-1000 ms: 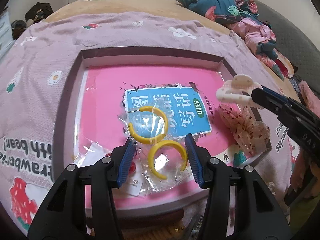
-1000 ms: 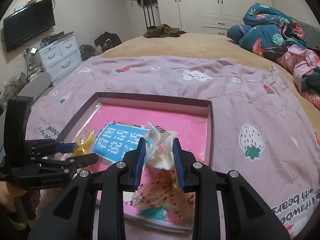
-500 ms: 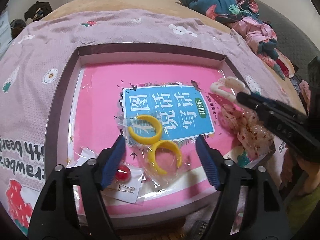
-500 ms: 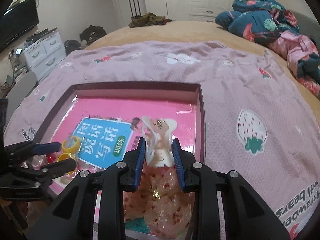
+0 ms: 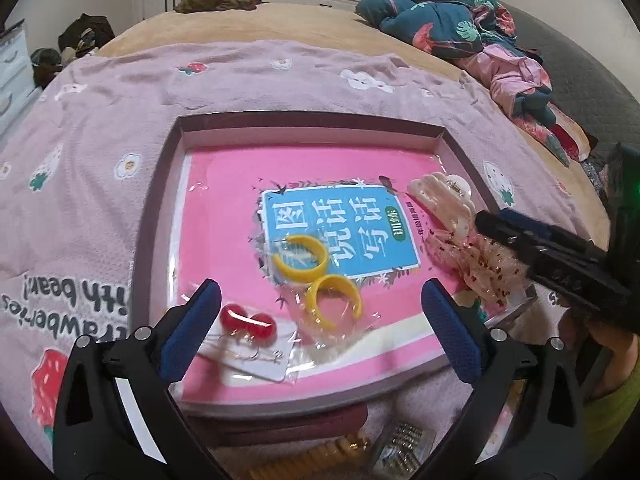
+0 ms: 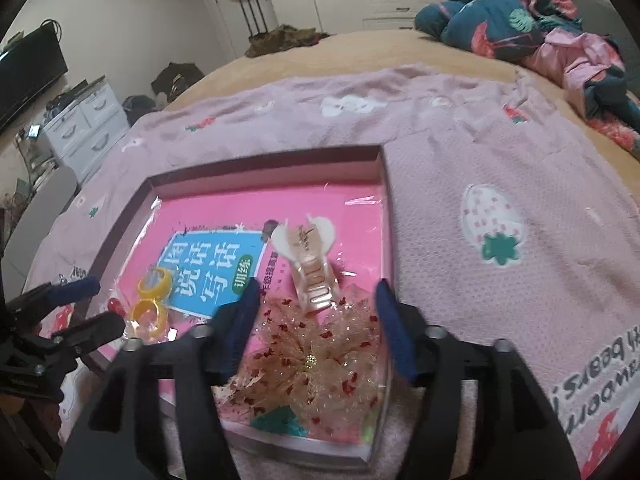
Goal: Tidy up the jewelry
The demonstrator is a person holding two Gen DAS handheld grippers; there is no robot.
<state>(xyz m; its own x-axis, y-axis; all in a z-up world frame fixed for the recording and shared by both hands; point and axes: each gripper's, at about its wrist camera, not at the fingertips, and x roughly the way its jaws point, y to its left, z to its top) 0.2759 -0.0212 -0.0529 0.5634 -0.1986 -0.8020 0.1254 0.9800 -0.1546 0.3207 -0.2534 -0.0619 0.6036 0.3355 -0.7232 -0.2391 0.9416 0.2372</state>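
A shallow box [image 5: 152, 216] with a pink book cover lies on the bed. In it are a clear bag with two yellow hoop earrings [image 5: 316, 280], a card with red ball earrings [image 5: 248, 324], a cream hair claw [image 5: 440, 200] and a sparkly gauze bow [image 5: 484, 268]. My left gripper [image 5: 320, 324] is open and empty, just short of the yellow hoops. My right gripper [image 6: 320, 320] is open and empty; the hair claw [image 6: 308, 264] lies free just beyond its fingertips, above the bow [image 6: 316, 360]. The hoops [image 6: 150, 296] show at the left there.
A purple strawberry-print blanket [image 6: 500, 184] covers the bed around the box. Crumpled bedding and clothes [image 5: 460, 32] lie at the far right. A gold coil and a small clear case [image 5: 400, 440] sit below the box's near edge. White drawers [image 6: 84, 120] stand by the wall.
My left gripper opened wide and drew back, leaving the yellow hoops in the box. My right gripper lowered the hair claw onto the book and opened, letting it go.
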